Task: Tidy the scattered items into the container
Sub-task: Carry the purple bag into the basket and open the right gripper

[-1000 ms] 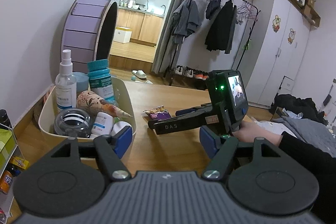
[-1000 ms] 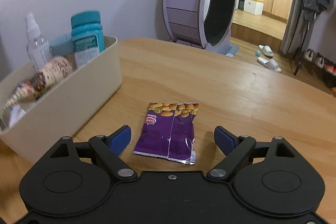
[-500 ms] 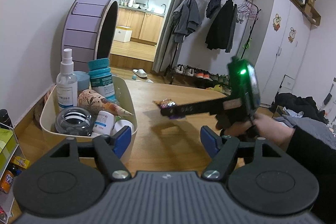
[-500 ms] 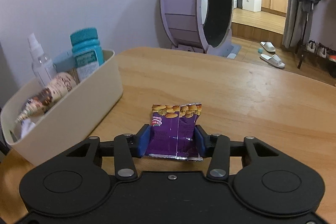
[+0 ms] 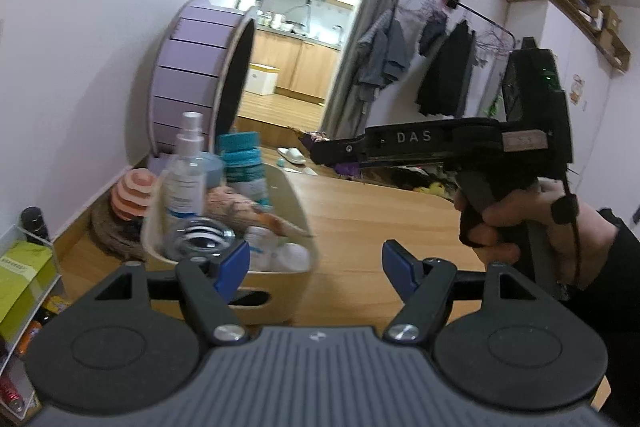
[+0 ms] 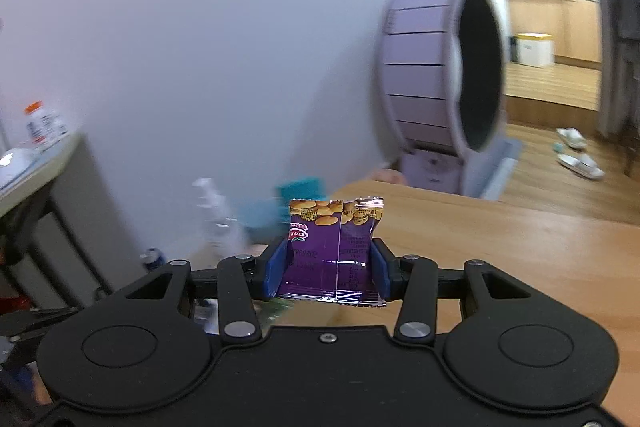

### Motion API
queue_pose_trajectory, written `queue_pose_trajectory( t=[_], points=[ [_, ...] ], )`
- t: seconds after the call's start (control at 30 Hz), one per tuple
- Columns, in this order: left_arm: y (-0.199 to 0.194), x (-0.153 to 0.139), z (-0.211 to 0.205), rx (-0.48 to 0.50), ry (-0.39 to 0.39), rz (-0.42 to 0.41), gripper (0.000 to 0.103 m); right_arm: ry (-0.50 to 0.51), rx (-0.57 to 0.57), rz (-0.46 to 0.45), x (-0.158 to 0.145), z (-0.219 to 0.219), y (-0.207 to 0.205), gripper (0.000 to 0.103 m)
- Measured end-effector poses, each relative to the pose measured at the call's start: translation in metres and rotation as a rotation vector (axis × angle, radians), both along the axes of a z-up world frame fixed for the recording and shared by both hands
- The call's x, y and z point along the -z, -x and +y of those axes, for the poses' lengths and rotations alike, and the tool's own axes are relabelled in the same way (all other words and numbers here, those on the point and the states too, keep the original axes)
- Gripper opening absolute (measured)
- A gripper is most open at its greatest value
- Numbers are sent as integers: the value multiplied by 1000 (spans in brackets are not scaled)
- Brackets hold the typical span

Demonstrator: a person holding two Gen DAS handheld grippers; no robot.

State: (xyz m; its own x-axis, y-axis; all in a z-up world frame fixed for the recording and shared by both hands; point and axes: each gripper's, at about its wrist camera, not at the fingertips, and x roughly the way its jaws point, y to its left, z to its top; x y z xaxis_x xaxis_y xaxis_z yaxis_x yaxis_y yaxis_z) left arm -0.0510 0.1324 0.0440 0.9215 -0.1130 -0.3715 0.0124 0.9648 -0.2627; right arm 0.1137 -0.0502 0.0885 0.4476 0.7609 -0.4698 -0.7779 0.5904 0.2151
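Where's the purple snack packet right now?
The purple snack packet is clamped between the right gripper jaws, centre of the right wrist view, lifted off the wooden table with the teal-capped bottle just behind it.

The right gripper [image 5: 320,151] carries the raised letters "DAS" on its side. The purple snack packet [image 6: 335,251] shows a red logo and rows of small print — both appear upside down, too small to read reliably.

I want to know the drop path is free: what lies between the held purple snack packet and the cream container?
Bare table and open air, seen in the left wrist view: the snack packet in the right gripper hangs beyond the container.
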Motion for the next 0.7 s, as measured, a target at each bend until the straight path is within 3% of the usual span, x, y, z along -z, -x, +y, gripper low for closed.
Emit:
queue_pose_trajectory(
  t=[0.13, 0.37, 0.43, 0.57, 0.63, 0.7],
  points=[
    [5, -1, 12, -31, 5, 3, 72, 10, -50, -1, 1, 26, 5, 44],
    [8, -2, 16, -36, 7, 0, 72, 79, -13, 0, 16, 44, -5, 51],
    [8, -2, 16, -38, 6, 1, 73, 63, -10, 5, 15, 39, -4, 60],
    [5, -2, 15, -49, -1, 14, 78, 42, -2, -9, 9, 24, 5, 63],
    [3, -2, 14, -65, -7, 18, 82, 33, 3, -21, 7, 13, 12, 75],
    [1, -2, 14, -80, -10, 32, 87, 27, 2, -36, 5, 0, 24, 80]
  ],
)
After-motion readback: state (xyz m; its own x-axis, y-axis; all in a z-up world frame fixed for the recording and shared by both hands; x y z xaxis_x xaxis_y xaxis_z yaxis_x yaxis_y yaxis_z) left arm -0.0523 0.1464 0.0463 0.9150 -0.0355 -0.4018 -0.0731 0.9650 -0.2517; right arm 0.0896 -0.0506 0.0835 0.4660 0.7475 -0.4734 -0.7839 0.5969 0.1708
